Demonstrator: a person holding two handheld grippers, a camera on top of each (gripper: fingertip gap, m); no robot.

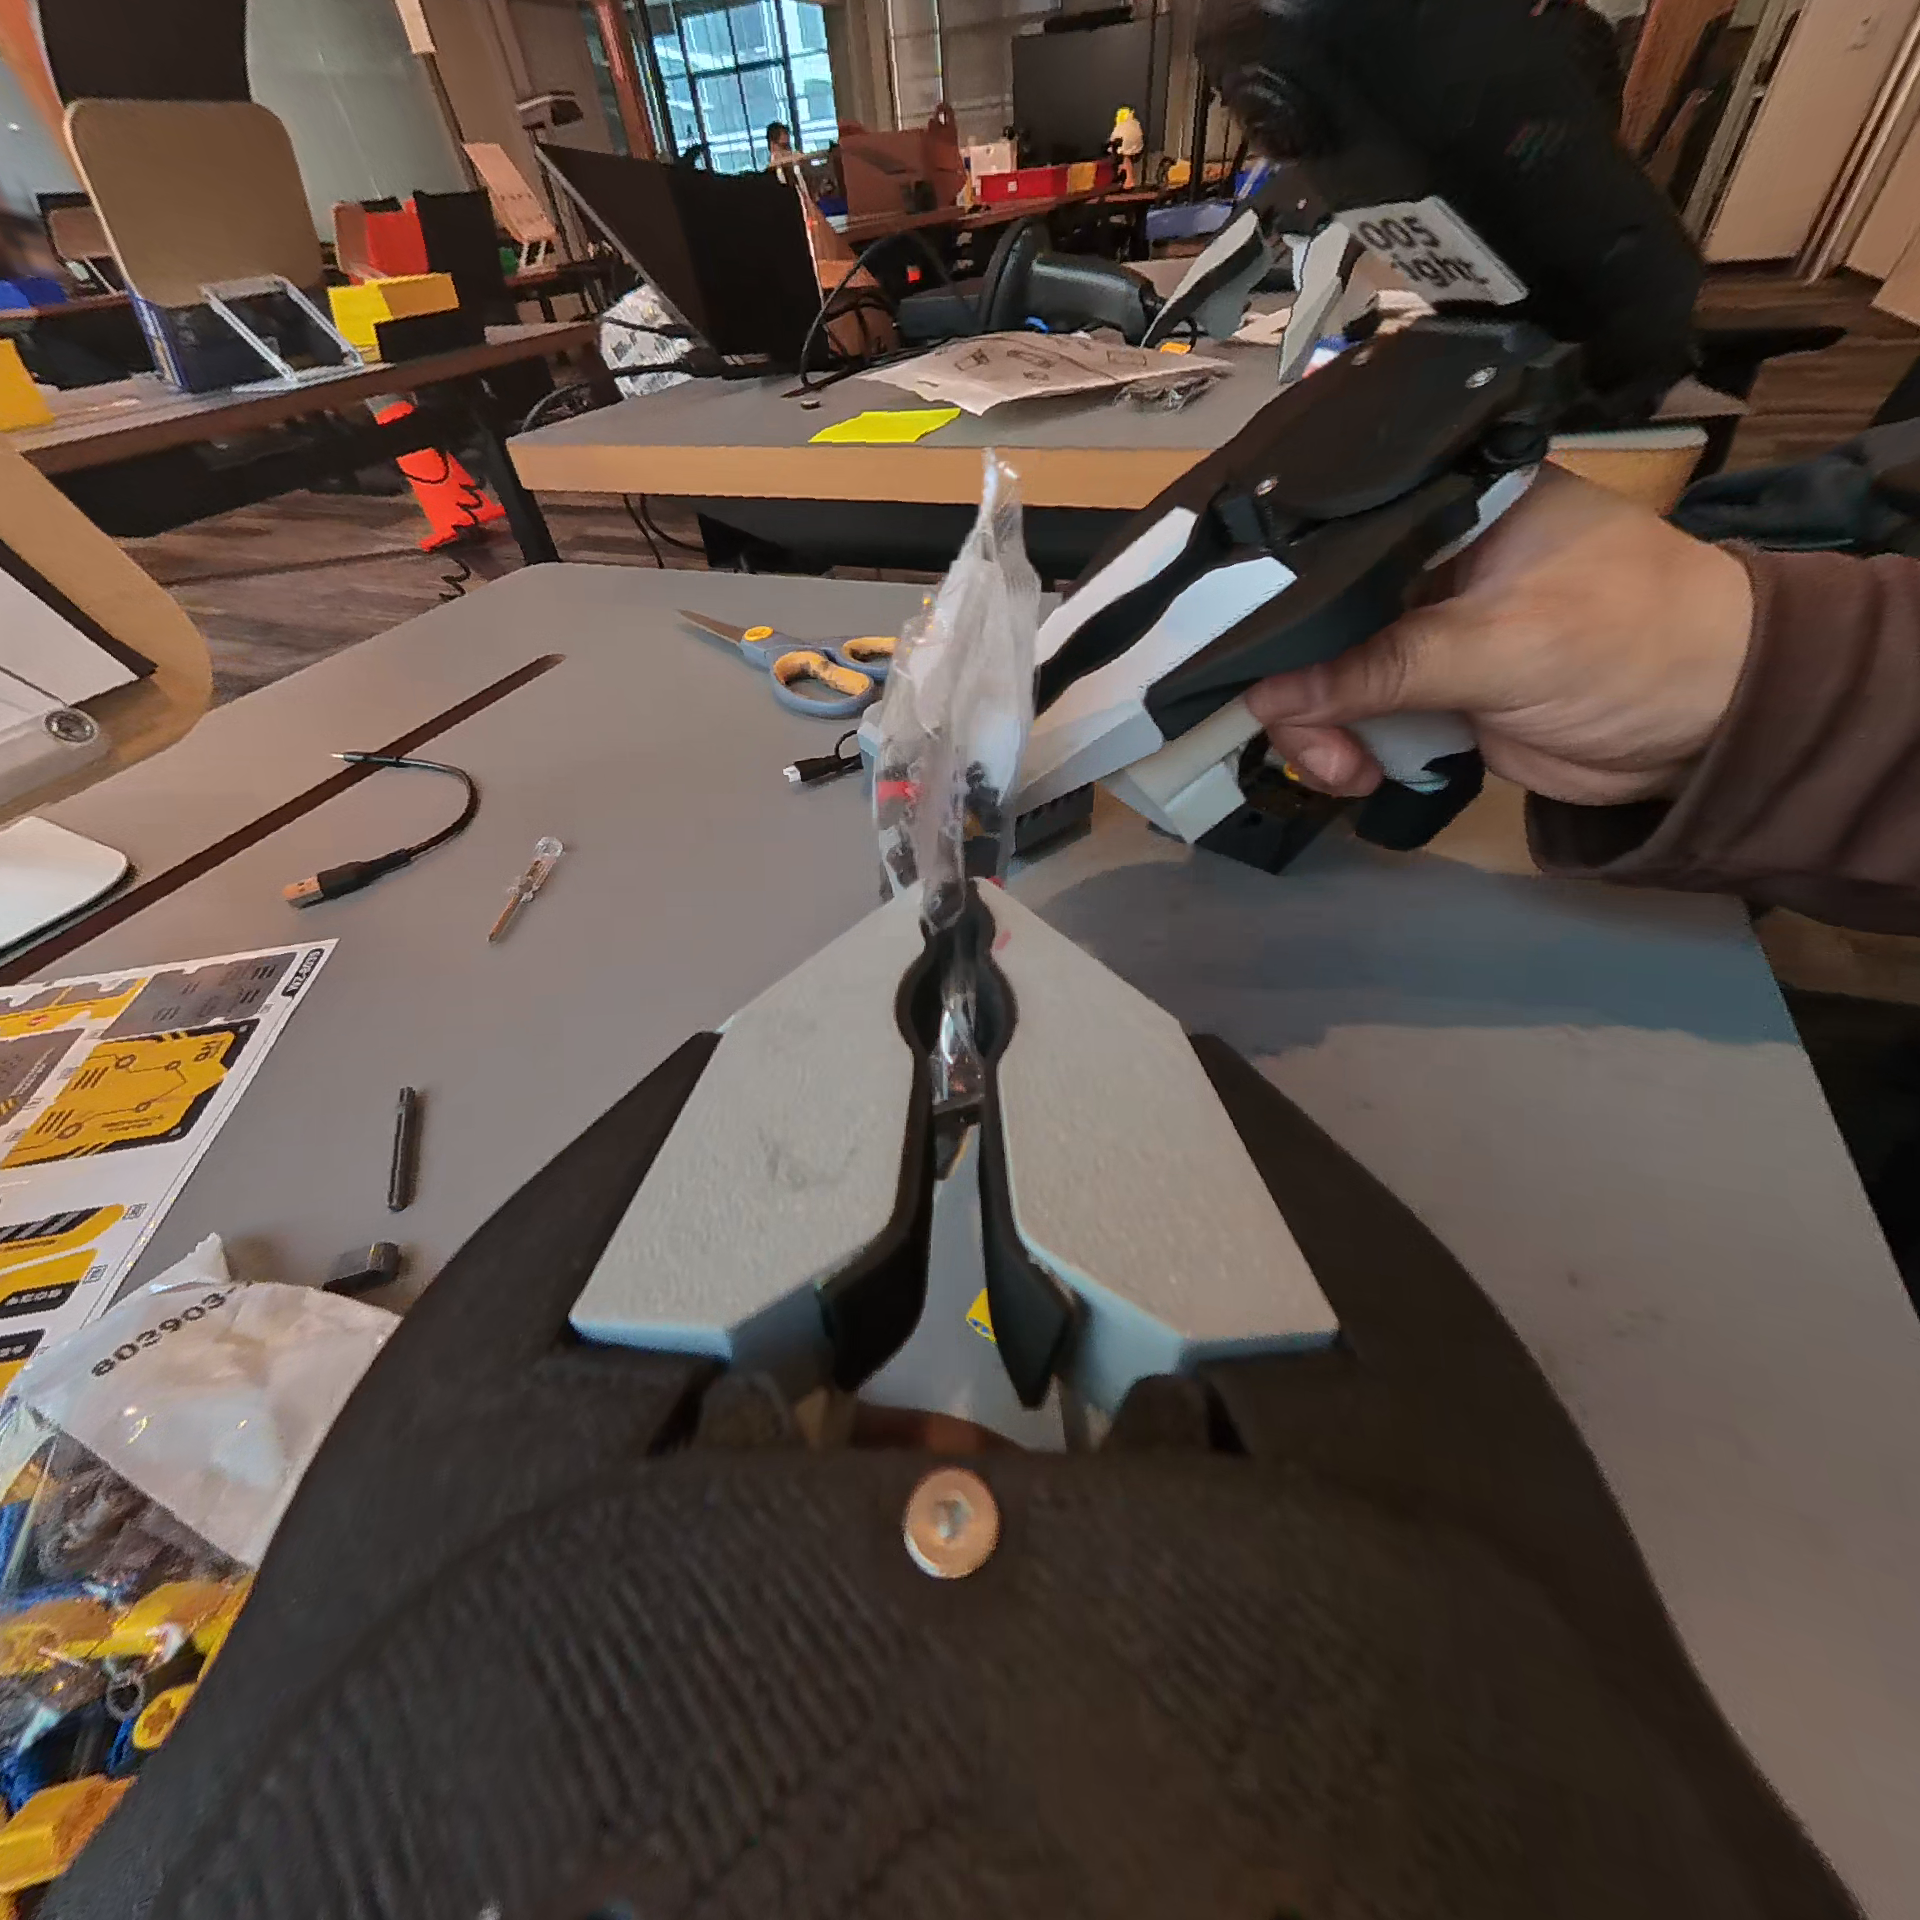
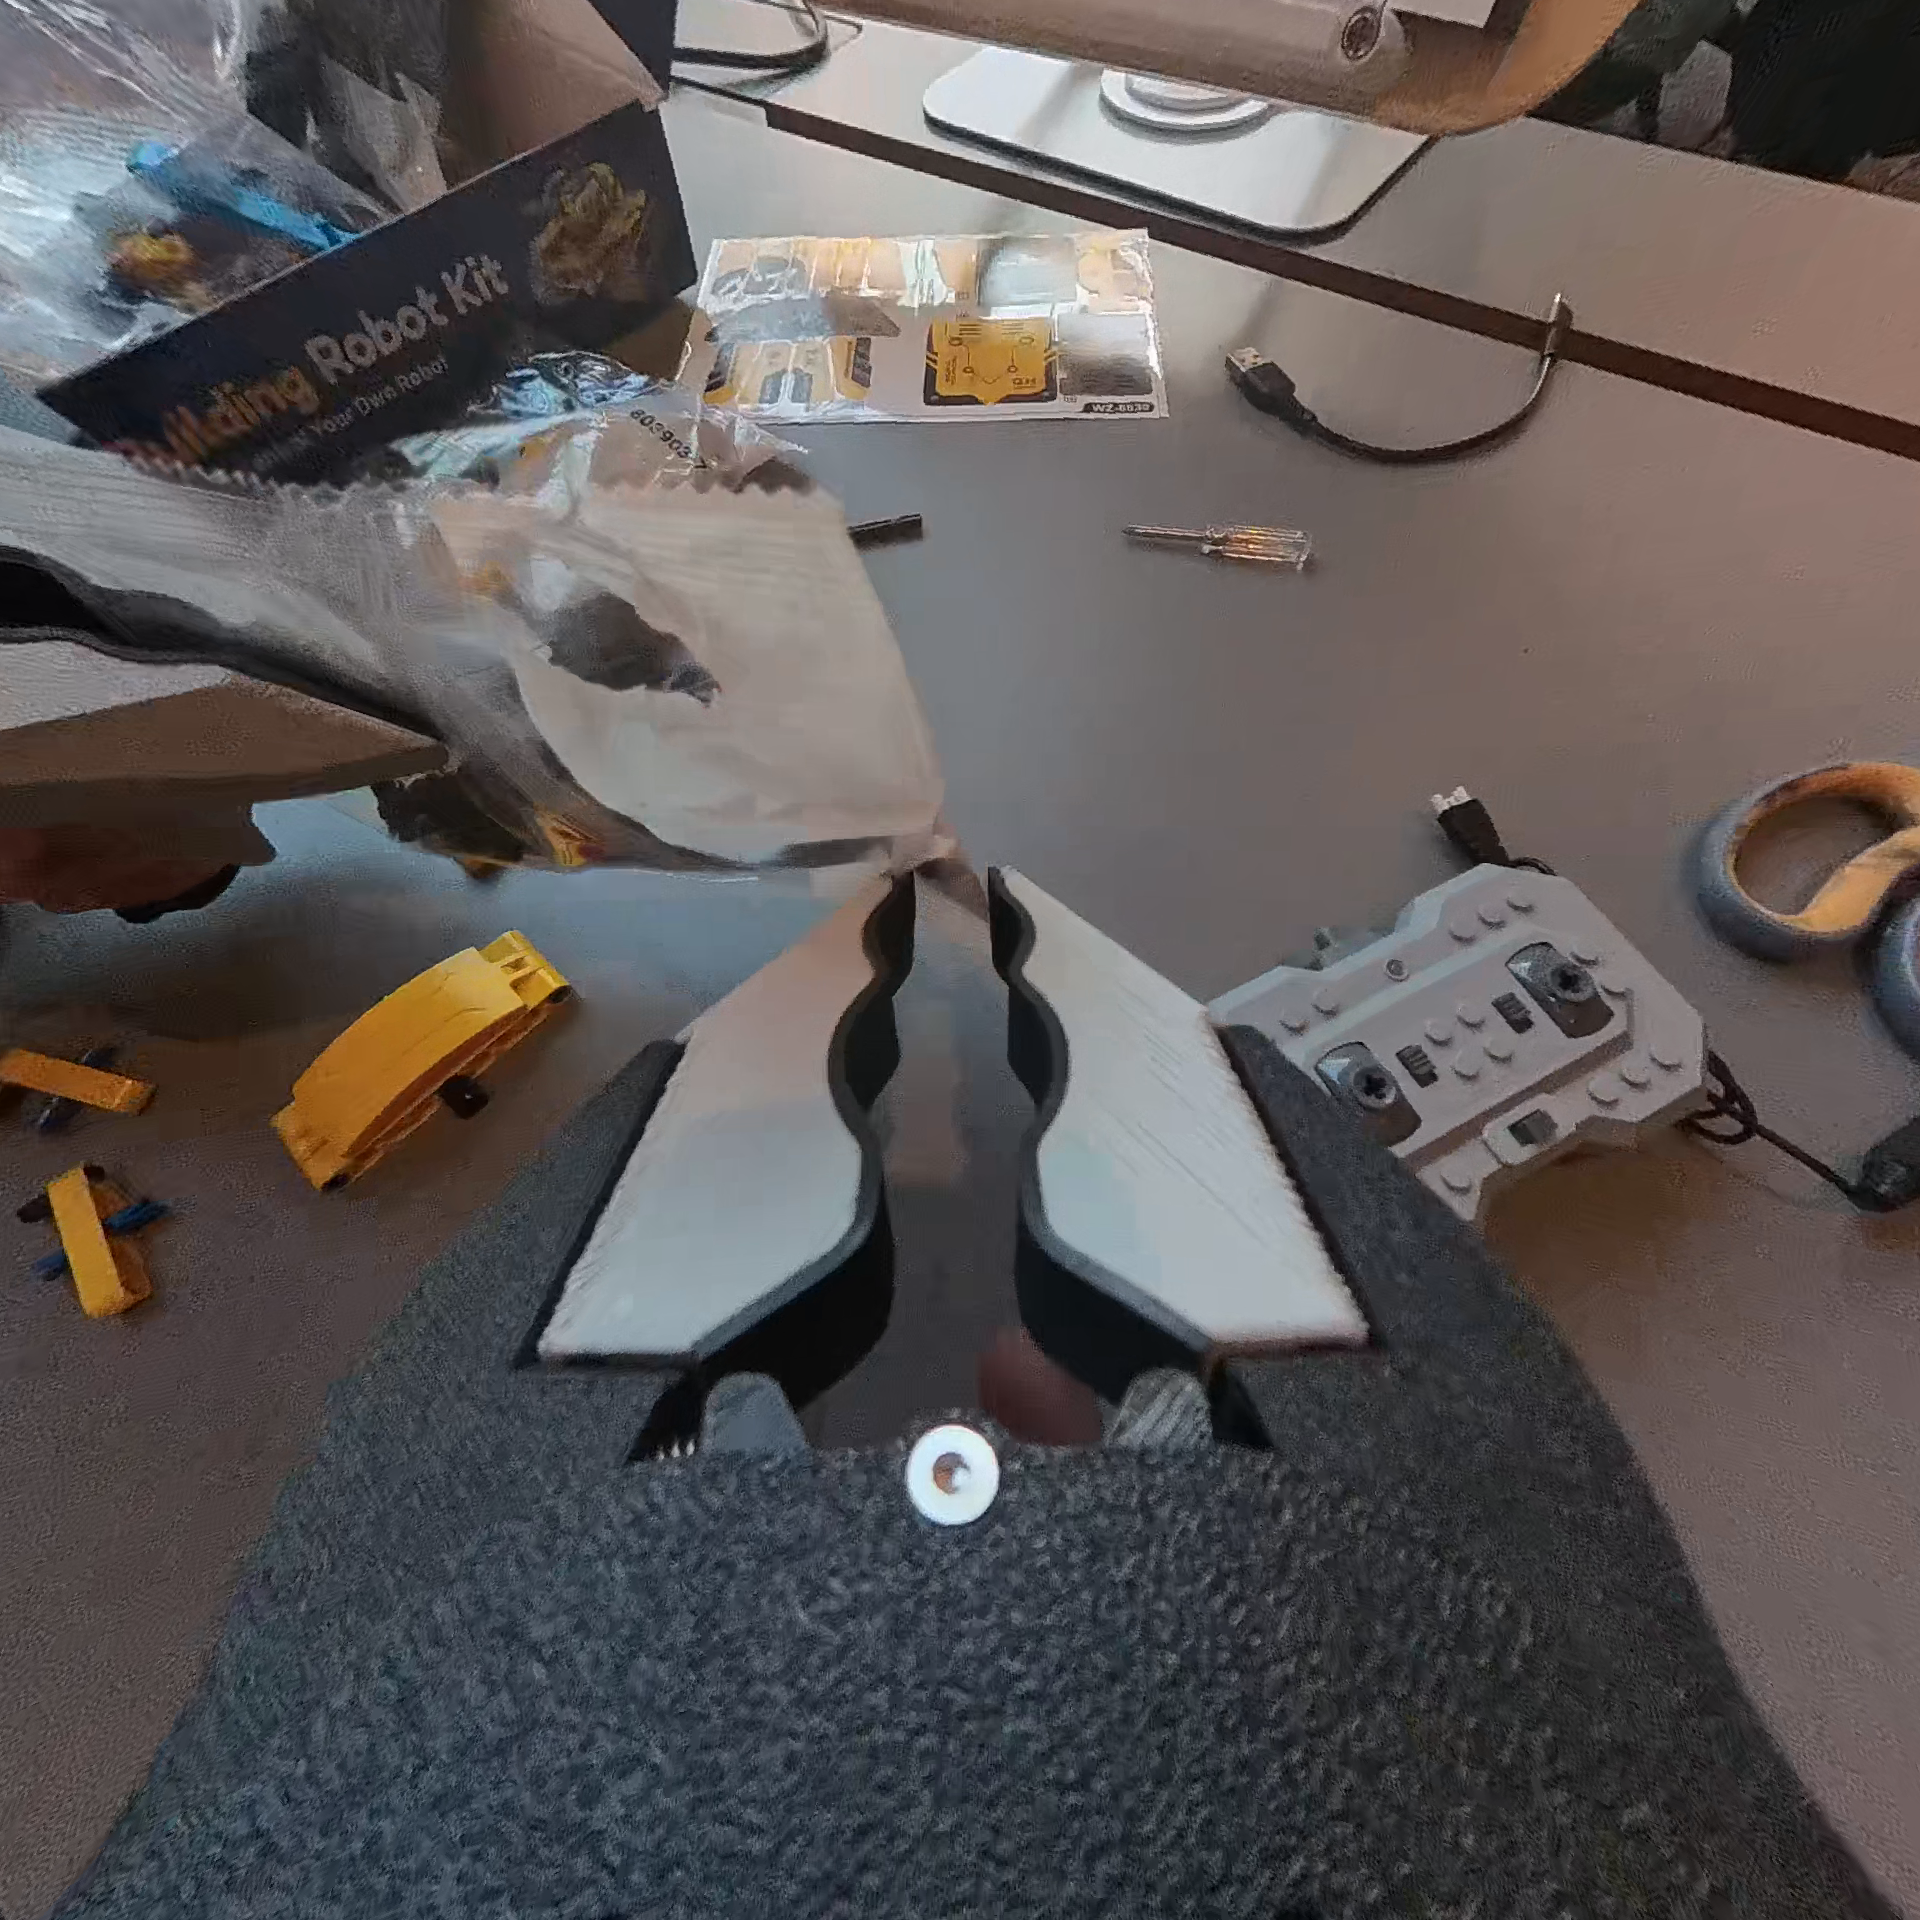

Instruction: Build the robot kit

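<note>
A small clear plastic bag (image 1: pixel 966 665) stands off the grey table (image 1: pixel 1455 1143) at centre frame in the left wrist view. The left gripper (image 1: pixel 961 904) is clamped on its lower end, pads pressed together with film bunched between them.

Seen edge-on here, the bag's long axis runs nearly vertical. Its twisted top tapers toward the upper centre of the frame, and small black pieces sit low, just above the fingertips.

A hand (image 1: pixel 1538 665) at centre right brings the other tool in against the bag's right side. In the right wrist view, the right gripper (image 2: pixel 945 878) has its fingers narrowly apart. One corner of the bag (image 2: pixel 707 644) reaches their tips, but no pinch is visible. From there the bag fans out broadside toward the upper left, its serrated edge uppermost.

Whether the bag is sealed or torn cannot be told: a dark patch shows mid-film, and the contents remain inside.

Loose yellow parts (image 2: pixel 416 1039) lie at lower left, with a grey studded block (image 2: pixel 1475 1029) at right. A sticker sheet (image 2: pixel 935 332) and a dark printed box (image 2: pixel 395 332) lie above. Scissors (image 1: pixel 810 665) and a small screwdriver (image 1: pixel 525 888) lie apart on the table.
</note>
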